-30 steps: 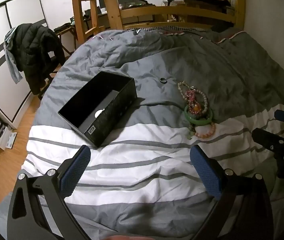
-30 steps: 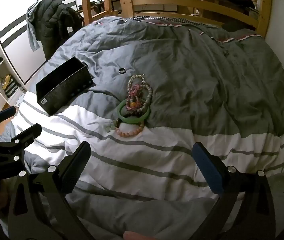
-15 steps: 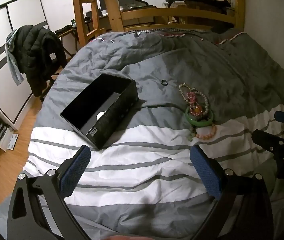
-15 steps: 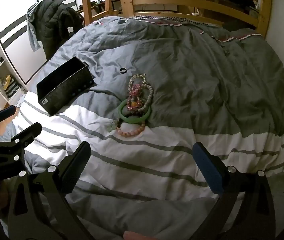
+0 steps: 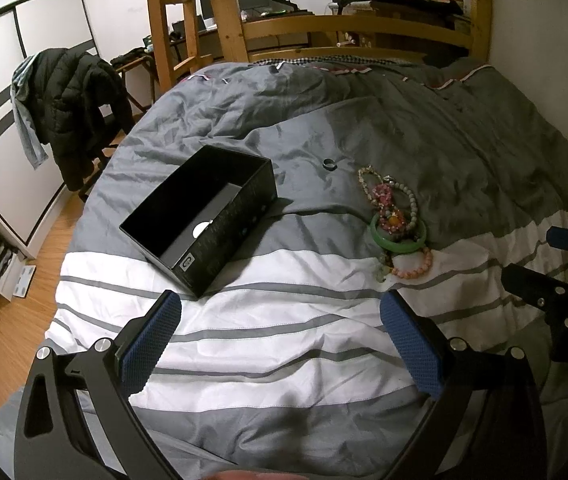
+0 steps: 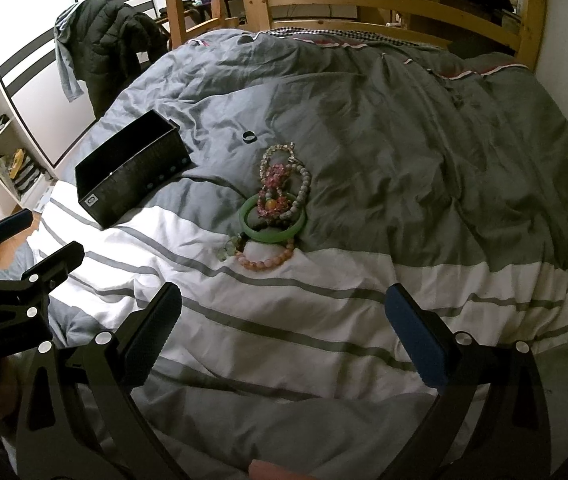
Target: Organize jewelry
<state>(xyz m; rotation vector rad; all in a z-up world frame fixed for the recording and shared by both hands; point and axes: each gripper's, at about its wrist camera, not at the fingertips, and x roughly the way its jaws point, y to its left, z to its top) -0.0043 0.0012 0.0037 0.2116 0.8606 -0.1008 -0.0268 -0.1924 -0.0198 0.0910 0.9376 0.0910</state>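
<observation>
A pile of jewelry lies on the striped duvet: a green bangle (image 5: 397, 242) (image 6: 274, 222), a pink bead bracelet (image 5: 413, 268) (image 6: 268, 260), and pink and pale bead strands (image 5: 387, 196) (image 6: 284, 176). A small dark ring (image 5: 329, 164) (image 6: 248, 136) lies apart, farther back. An open black box (image 5: 204, 216) (image 6: 132, 176) stands left of the pile. My left gripper (image 5: 280, 340) is open and empty, low over the near duvet in front of the box. My right gripper (image 6: 284, 340) is open and empty, well short of the pile.
The duvet (image 5: 284, 344) covers a bed with a wooden frame (image 5: 347, 24) at the back. A dark jacket (image 5: 76, 96) hangs on a chair at the left. White shelves (image 6: 0, 148) stand along the left wall. The other gripper shows at each view's edge.
The left wrist view has shifted slightly, so the box and jewelry sit a little lower and farther right in frame. Both grippers stay open. The jewelry has not moved.
</observation>
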